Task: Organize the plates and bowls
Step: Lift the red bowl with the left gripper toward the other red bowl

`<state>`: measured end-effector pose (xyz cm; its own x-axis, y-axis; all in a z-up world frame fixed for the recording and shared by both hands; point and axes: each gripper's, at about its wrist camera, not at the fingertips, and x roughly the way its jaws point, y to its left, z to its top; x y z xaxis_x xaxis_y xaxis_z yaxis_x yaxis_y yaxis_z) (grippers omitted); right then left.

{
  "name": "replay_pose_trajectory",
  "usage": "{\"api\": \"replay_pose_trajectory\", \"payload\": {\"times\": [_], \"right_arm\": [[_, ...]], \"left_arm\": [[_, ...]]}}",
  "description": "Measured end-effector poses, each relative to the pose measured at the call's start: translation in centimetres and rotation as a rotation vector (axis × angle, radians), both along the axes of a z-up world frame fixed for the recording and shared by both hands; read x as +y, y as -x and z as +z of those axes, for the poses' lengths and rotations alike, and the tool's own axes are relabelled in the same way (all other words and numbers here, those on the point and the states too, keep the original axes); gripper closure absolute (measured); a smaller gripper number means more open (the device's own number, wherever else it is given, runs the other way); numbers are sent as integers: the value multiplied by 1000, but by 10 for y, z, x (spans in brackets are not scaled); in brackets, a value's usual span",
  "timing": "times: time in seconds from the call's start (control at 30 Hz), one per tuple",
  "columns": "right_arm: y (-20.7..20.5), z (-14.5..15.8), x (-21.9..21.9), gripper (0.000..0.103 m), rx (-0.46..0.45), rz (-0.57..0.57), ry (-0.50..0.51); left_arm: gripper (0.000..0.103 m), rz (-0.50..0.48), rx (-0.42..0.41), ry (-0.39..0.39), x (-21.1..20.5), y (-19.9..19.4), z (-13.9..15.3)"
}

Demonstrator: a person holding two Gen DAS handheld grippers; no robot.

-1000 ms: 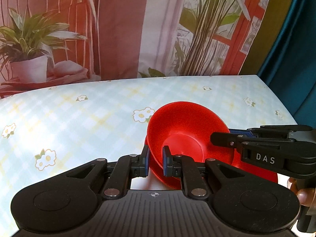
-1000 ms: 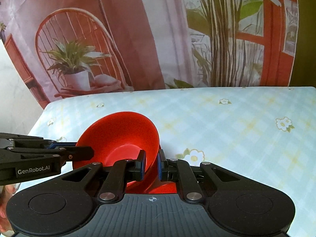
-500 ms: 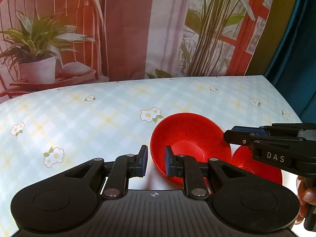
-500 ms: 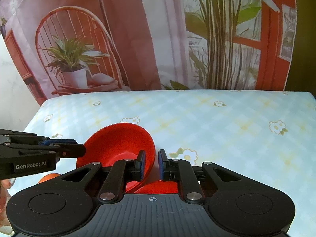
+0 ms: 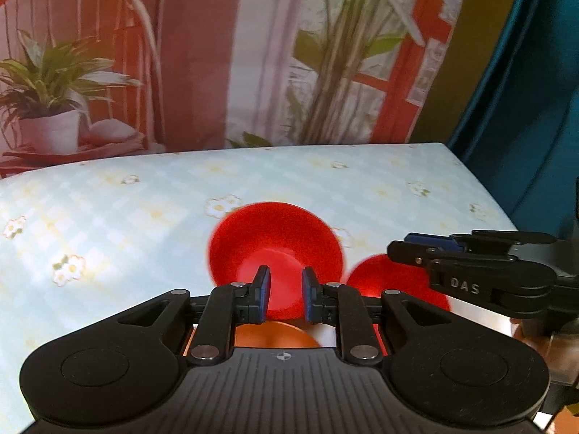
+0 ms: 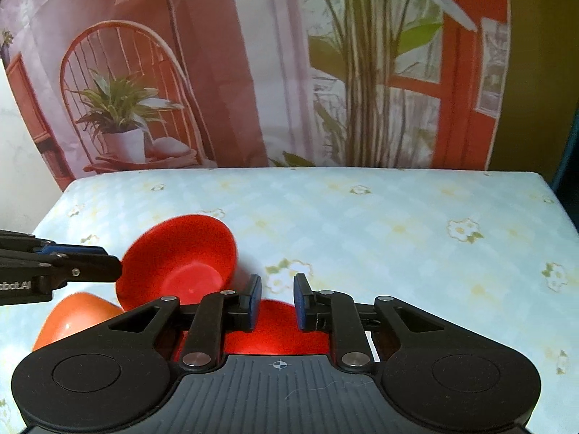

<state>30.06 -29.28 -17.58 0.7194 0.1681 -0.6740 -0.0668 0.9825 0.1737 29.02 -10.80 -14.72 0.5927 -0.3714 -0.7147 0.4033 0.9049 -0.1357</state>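
A red bowl [image 5: 275, 238] sits on the flowered tablecloth, blurred in the left wrist view; it also shows in the right wrist view [image 6: 177, 256]. My left gripper [image 5: 283, 296] is open and empty just in front of it. A red plate [image 5: 394, 278] lies to the bowl's right, partly hidden by my right gripper [image 5: 401, 249]. In the right wrist view my right gripper [image 6: 275, 298] is open and empty above the red plate [image 6: 278, 332]. An orange bowl [image 6: 76, 322] lies at lower left, also under my left gripper [image 5: 275, 336].
The table [image 6: 398, 224] has a pale blue checked cloth with flowers. A printed backdrop [image 6: 253, 72] of a chair and plants stands behind its far edge. A dark teal curtain [image 5: 524, 90] hangs at the right.
Both grippers have let go of the red bowl, opened and pulled back. The bowl now rests on the table beside the plate. The orange bowl has come into view.
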Motion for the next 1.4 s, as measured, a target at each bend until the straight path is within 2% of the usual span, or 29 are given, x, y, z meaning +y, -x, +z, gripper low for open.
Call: {"api": "replay_pose_trajectory", "payload": {"times": [0.37, 0.93, 1.27, 1.4], "right_arm": [[25, -3, -25, 83, 11, -10, 21], [45, -23, -30, 83, 62, 7, -2], [44, -24, -30, 83, 61, 14, -14], [42, -24, -29, 83, 63, 17, -18]], "left_arm": [[83, -33, 25, 1, -28, 24, -11], [83, -2, 55, -7, -33, 28, -21], [83, 30, 143, 110, -22, 10, -28], [83, 30, 160, 120, -23, 5, -32]]}}
